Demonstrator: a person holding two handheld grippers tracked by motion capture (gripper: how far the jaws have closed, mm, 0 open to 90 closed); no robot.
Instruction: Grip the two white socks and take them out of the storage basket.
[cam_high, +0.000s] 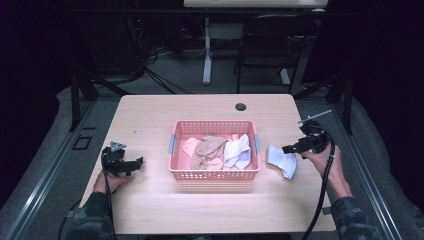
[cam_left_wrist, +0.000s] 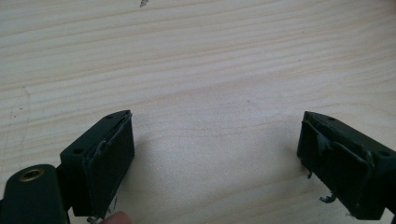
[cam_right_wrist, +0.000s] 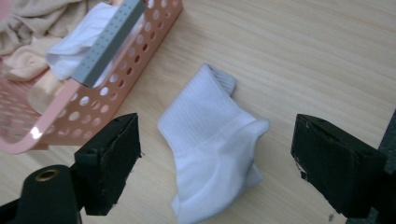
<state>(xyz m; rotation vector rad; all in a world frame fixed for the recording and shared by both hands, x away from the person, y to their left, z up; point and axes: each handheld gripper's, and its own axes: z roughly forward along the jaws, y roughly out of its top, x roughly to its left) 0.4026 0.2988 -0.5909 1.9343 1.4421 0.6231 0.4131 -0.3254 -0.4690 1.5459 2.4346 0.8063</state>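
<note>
Pale wooden table (cam_high: 150, 210): white sock (cam_right_wrist: 210, 144), likely soft, light, lies flat beneath the spread, empty right gripper (cam_right_wrist: 215, 168); pinch its ribbed cuff.

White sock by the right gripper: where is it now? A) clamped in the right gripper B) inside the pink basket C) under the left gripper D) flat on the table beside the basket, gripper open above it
D: the white sock lies on the table just outside the pink basket, and the right gripper stands open, its pads clear of the sock.
</note>
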